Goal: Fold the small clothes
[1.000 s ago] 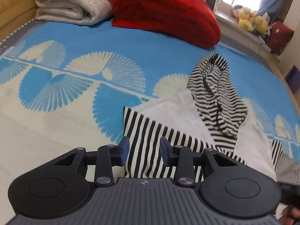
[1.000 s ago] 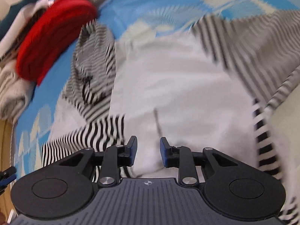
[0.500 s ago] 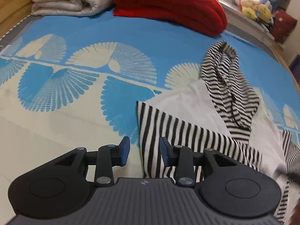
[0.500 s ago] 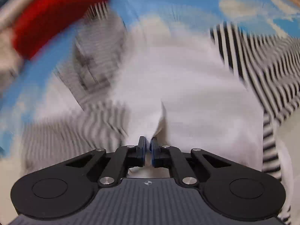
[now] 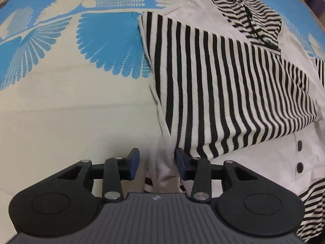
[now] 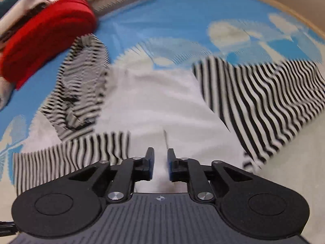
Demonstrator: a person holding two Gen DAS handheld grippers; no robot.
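Observation:
A small white hooded jacket (image 6: 158, 101) lies flat on the bed, with a striped hood (image 6: 81, 85) and striped sleeves. One sleeve (image 5: 223, 93) is folded across the white body. The other sleeve (image 6: 264, 101) stretches out to the right. My left gripper (image 5: 156, 161) points down at the jacket's near left edge. Its jaws are opening, and the white hem stands between them, not pinched. My right gripper (image 6: 159, 162) hovers over the white body, jaws opening with a narrow gap. White cloth shows through the gap, and a small ridge runs just ahead.
The bed sheet (image 5: 61, 101) is blue and cream with a fan pattern. A folded red blanket (image 6: 46, 40) lies beyond the hood at the bed's far end. Dark snap buttons (image 5: 299, 154) dot the jacket's front at the right.
My left gripper has dropped close to the jacket's left edge and tilted downward, so the hem now sits between its jaws. My right gripper pinched the white cloth, then parted again.

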